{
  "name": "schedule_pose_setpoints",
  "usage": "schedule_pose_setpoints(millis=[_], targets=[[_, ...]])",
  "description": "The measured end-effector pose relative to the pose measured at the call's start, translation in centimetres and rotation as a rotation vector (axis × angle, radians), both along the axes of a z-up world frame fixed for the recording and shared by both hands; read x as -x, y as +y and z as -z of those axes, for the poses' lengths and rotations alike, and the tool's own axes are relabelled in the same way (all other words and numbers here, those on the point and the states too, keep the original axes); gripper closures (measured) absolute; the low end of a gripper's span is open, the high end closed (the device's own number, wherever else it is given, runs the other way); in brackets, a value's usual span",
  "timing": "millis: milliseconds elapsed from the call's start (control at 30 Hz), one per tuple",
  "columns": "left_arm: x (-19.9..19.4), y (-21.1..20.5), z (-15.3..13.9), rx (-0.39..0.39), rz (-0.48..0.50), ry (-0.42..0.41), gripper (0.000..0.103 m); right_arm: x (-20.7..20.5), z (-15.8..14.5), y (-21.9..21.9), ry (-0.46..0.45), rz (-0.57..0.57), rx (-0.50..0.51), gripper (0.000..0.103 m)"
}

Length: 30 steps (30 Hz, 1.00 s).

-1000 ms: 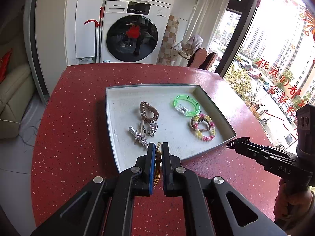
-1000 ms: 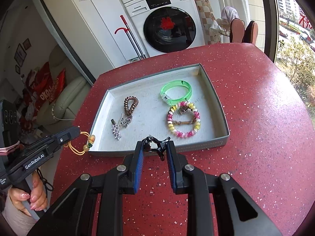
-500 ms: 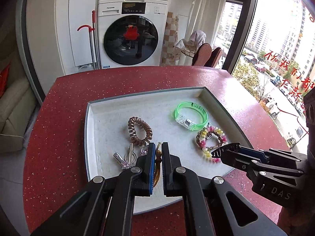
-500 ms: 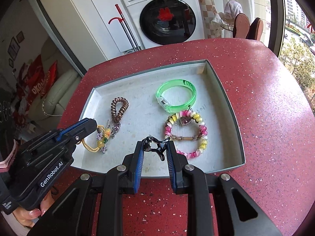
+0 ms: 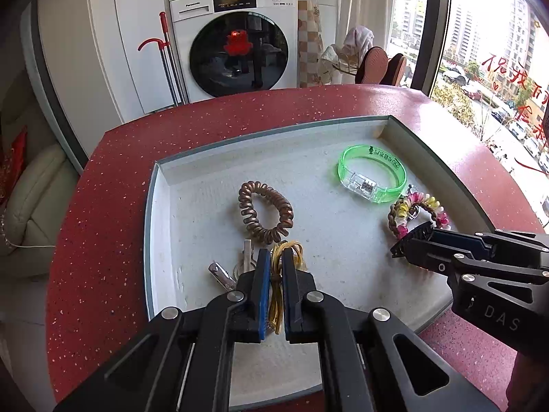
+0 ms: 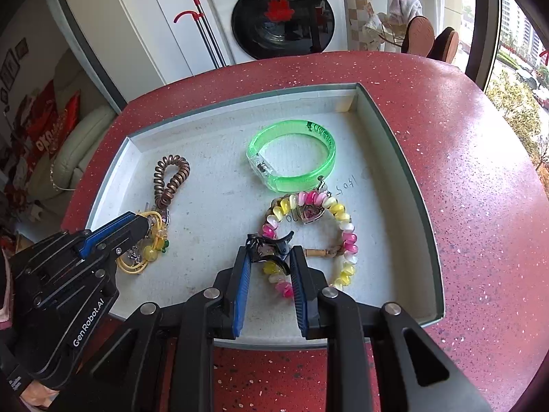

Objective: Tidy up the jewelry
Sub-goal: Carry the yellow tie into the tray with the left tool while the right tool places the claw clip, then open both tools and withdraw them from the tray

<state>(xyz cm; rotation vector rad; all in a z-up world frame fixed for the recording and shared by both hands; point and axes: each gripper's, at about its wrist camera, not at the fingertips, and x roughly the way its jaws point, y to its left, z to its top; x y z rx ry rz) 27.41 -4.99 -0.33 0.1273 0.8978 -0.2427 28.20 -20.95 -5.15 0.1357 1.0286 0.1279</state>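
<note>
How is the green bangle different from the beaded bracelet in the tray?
The green bangle is one smooth translucent band; the beaded bracelet is many pink, yellow and white beads with a heart charm. The bangle lies free; the right hand-held gripper hangs over the bracelet's near side. Both lie flat in the tray.

A red speckled stone desk [image 5: 113, 185] stands before a white front-loading washing machine [image 5: 236, 34]. A red-handled mop [image 5: 164, 58] leans beside it; a cream leather sofa [image 5: 31, 202] sits left.
</note>
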Motion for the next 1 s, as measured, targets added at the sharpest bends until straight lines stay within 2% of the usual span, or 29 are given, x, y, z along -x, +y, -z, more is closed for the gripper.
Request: schedule_pose_setpoints(millis=[200,300,367,533,1000], targets=[[0.0,-0.1,0.6,-0.021,-0.001,-0.002,0.079,0.0,0.4,-0.1,0.014,-0.003,-0.006,0.077],[0.1,-0.3,0.7,-0.037,0.006,-0.004,0.079,0.1,0.3,-0.3,0.015,-0.001,-0.020,0.069],[0.1,-0.4,0.7,-0.043,0.002,-0.002,0.079,0.2,-0.1,-0.4,0.006,0.002,-0.035,0.060],[0.6,-0.6,0.4,-0.069,-0.013,-0.029,0.079,1.2,-1.2,-0.9,-0.021,0.010,-0.066,0.051],[0.7,-0.7,-0.5,-0.064,-0.029,-0.024,0.079,2.3,-2.7,-1.7,-0.052,0.039,-0.074,0.051]])
